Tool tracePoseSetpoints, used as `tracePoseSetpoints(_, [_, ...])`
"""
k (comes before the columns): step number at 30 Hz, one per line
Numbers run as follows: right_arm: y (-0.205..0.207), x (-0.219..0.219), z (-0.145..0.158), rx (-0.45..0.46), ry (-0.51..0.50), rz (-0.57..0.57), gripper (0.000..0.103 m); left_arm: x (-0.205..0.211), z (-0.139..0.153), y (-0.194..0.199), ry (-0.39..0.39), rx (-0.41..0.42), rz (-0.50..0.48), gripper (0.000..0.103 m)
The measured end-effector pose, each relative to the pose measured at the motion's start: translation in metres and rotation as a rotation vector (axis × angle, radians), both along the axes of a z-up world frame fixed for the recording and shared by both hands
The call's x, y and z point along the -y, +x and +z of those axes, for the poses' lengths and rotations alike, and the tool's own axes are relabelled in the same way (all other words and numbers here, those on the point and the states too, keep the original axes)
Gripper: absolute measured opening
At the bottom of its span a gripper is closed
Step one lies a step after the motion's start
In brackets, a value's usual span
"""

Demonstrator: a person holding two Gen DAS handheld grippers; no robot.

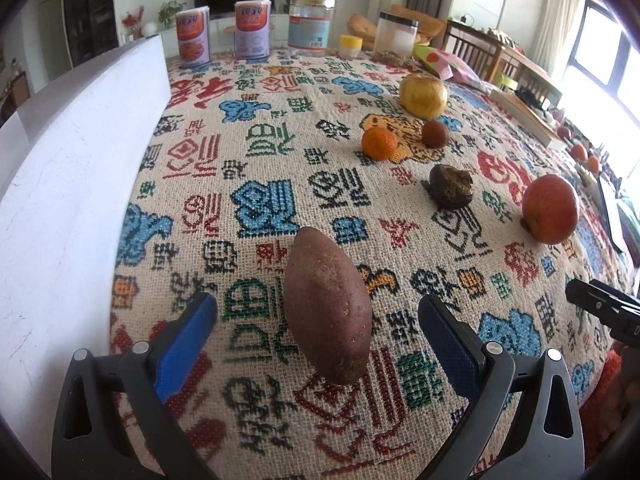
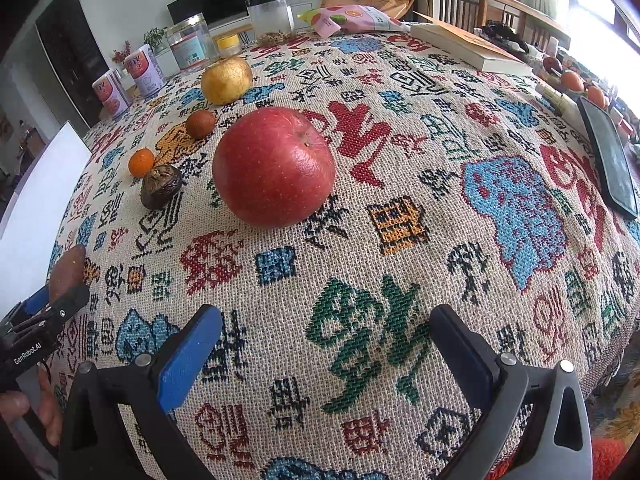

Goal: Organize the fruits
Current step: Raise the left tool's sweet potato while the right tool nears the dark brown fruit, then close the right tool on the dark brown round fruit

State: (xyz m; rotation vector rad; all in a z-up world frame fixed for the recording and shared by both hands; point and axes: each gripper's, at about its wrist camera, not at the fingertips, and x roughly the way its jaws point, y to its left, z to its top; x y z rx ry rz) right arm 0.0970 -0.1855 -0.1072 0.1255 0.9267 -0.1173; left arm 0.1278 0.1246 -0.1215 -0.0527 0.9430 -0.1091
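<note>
Both claws released, nothing gripped.
L claw (image 1: 318,320) straddles sweet potato (image 1: 328,308) w/o touching; R claw (image 2: 326,332) spread near apple (image 2: 274,166) on patterned surface (image 2: 440,200).

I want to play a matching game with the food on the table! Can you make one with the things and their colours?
Things:
1. sweet potato
2. apple
3. tangerine
4. pear

Colours:
A. yellow
B. purplish brown
C. orange
D. red

Pairs: 1-B, 2-D, 3-C, 4-A
</note>
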Motion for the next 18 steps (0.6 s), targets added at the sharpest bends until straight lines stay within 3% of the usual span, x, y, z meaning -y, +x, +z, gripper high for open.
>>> tracePoseSetpoints(5, [-0.015,-0.006,0.017,0.123,0.048,0.056,0.103,0.003,0.001,0.005,0.008,-0.018,-0.013,0.099])
tracePoseSetpoints(7, [-0.021,-0.016,0.024,0.17,0.031,0.097,0.103,0.0,-0.001,0.007,-0.009,-0.031,-0.003,0.087])
tracePoseSetpoints(9, [-0.025,-0.025,0.03,0.207,0.002,0.121,0.103,0.0,-0.004,0.01,-0.003,-0.061,-0.004,0.058])
tracePoseSetpoints(10, [-0.028,-0.029,0.033,0.227,-0.008,0.136,0.103,0.001,-0.005,0.01,0.021,-0.056,0.0,0.056])
tracePoseSetpoints(11, [-0.03,-0.034,0.038,0.253,-0.004,0.17,0.102,0.001,-0.004,0.009,0.023,-0.044,-0.009,0.045])
tracePoseSetpoints(14, [-0.025,-0.064,0.05,0.294,0.074,0.384,0.102,-0.001,-0.003,0.004,-0.017,-0.043,0.005,0.042])
tracePoseSetpoints(16, [-0.003,-0.091,0.051,0.228,0.105,0.485,0.092,-0.008,-0.003,-0.001,-0.066,-0.048,0.027,0.042])
tracePoseSetpoints(18, [0.028,-0.114,0.045,0.137,0.096,0.538,0.072,-0.014,-0.002,-0.007,-0.1,-0.054,0.049,0.042])
